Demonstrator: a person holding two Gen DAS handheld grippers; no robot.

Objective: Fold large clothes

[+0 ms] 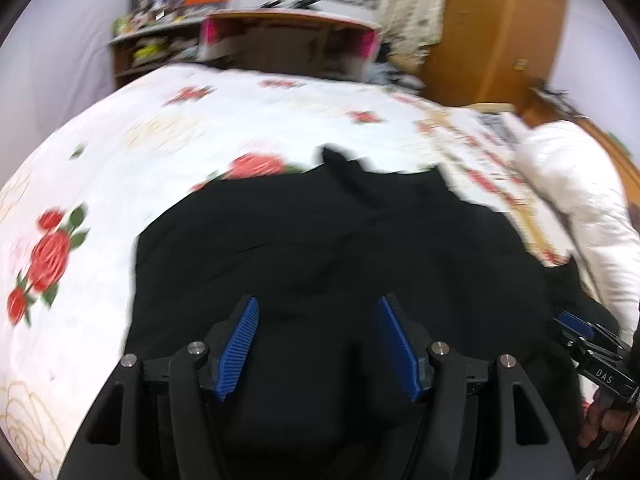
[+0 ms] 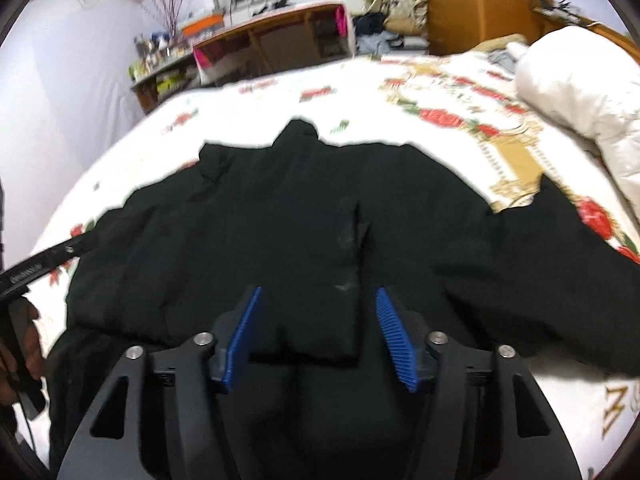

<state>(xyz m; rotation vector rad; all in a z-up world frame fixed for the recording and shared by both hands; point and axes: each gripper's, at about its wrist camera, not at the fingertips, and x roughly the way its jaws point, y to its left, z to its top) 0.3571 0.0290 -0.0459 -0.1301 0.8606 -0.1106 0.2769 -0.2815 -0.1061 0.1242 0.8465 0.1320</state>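
A large black garment (image 1: 340,240) lies spread on the bed with its collar pointing away; it also shows in the right wrist view (image 2: 280,220), its right sleeve stretched out to the right. My left gripper (image 1: 316,308) is open and empty, just above the garment's near left part. My right gripper (image 2: 318,298) is open and empty over the garment's near edge by the front opening. The right gripper also shows at the right edge of the left wrist view (image 1: 576,328). The left gripper shows at the left edge of the right wrist view (image 2: 40,264).
The bed has a white sheet with red roses (image 1: 160,152), also in the right wrist view (image 2: 400,104). A white puffy duvet (image 1: 580,184) lies at the bed's right side (image 2: 580,80). A wooden desk (image 2: 272,40), cluttered shelves and a wardrobe stand beyond the bed.
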